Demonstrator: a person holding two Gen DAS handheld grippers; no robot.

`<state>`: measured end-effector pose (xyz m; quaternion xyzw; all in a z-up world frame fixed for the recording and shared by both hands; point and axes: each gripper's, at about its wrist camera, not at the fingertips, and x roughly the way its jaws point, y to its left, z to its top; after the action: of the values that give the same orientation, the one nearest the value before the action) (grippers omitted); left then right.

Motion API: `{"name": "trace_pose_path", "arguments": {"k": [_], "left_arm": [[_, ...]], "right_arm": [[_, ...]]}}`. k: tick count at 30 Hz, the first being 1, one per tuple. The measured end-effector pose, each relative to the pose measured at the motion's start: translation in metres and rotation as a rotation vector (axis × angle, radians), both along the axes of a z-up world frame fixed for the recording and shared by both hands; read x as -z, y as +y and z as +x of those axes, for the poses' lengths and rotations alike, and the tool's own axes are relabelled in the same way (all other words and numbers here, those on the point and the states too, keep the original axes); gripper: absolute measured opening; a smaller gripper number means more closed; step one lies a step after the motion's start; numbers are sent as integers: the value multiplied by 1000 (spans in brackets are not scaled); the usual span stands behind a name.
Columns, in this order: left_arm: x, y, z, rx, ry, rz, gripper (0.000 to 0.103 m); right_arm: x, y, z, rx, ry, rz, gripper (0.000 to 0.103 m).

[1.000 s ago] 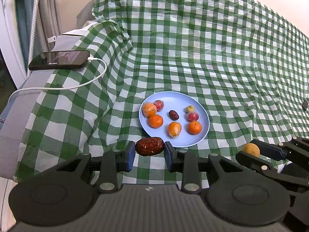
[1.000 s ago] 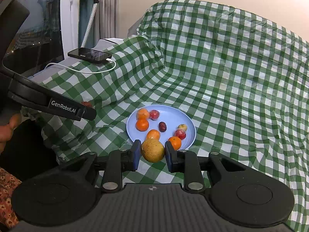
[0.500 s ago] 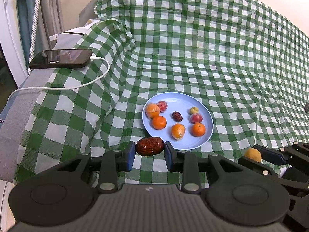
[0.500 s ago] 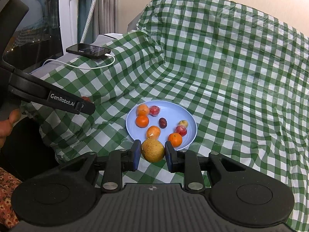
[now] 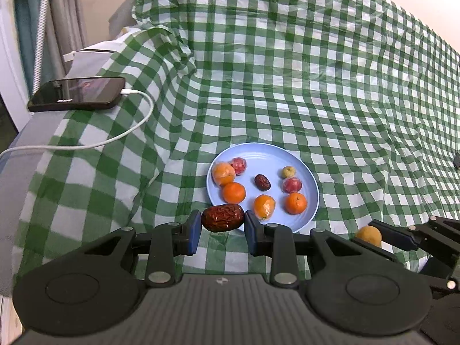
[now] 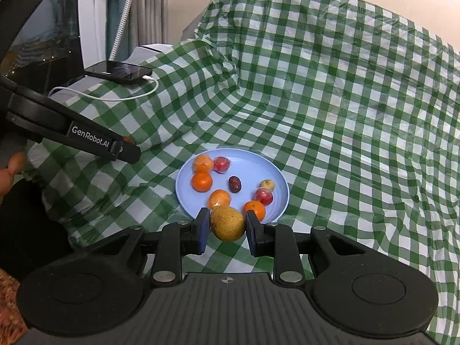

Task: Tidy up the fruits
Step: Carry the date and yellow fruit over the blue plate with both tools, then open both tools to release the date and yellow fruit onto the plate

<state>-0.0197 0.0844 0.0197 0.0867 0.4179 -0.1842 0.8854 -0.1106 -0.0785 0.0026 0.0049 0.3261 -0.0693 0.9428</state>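
Farthest left, a phone (image 5: 76, 94) and its cable (image 5: 95, 143) lie well clear. The left tongs (image 5: 222, 224) are clamped on a wrinkled red date (image 5: 222, 217), light and firm, gripped end to end just short of the blue plate (image 5: 312, 185). The right tongs (image 6: 226, 225) squeeze a round yellow fruit (image 6: 227, 223) across its middle; it looks smooth and liable to roll. The plate's centre has room, and the checked cloth (image 5: 330, 92) is open all round.

You get soft, even light in both views, bright enough to see well. The blue plate (image 5: 312, 185) looks sharp, with only faint shadows beside it. Far from the plate, the checked cloth (image 6: 345, 100) bends and curves toward the dark rounded corners.
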Motion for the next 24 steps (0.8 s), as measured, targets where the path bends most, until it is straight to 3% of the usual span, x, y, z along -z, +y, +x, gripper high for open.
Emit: {"name": "trace_pose_path", "arguments": {"k": [24], "left_arm": [[78, -83, 117, 101, 74, 128, 35]], "right_arm": [[70, -58, 115, 38, 116, 65, 28]]}}
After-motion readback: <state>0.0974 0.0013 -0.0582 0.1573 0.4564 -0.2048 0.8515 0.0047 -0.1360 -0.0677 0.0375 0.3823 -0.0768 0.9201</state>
